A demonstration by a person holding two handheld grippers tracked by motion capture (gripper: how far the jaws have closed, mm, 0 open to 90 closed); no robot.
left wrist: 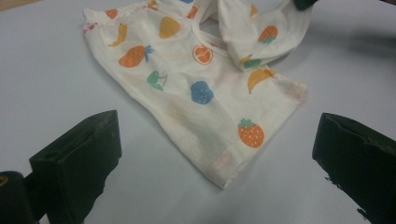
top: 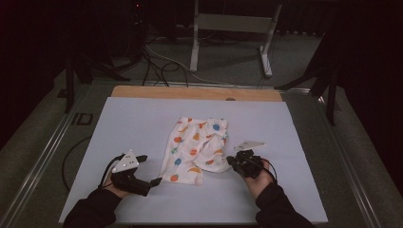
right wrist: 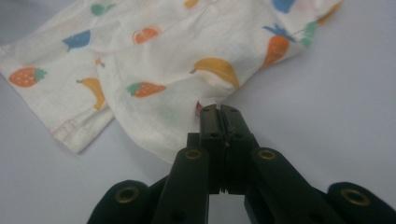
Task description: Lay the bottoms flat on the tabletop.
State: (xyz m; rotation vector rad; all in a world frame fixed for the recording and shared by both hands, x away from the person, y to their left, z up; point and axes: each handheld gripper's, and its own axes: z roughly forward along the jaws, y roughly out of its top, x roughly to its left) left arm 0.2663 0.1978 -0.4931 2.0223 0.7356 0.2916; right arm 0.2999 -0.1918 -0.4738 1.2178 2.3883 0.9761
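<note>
A small cream cotton garment printed with coloured fruit (top: 197,149) lies crumpled near the middle of the pale grey table mat (top: 142,123). The right gripper (top: 231,160), at the cloth's four o'clock, has its jaws pinched together on the hem. The left gripper (top: 154,182), at seven o'clock, stands wide apart, holding nothing.

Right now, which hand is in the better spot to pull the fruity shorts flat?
The right. Its gripper is shut on the edge of the shorts, so it can pull straight away. The left gripper is open beside the other leg, gripping nothing.
</note>
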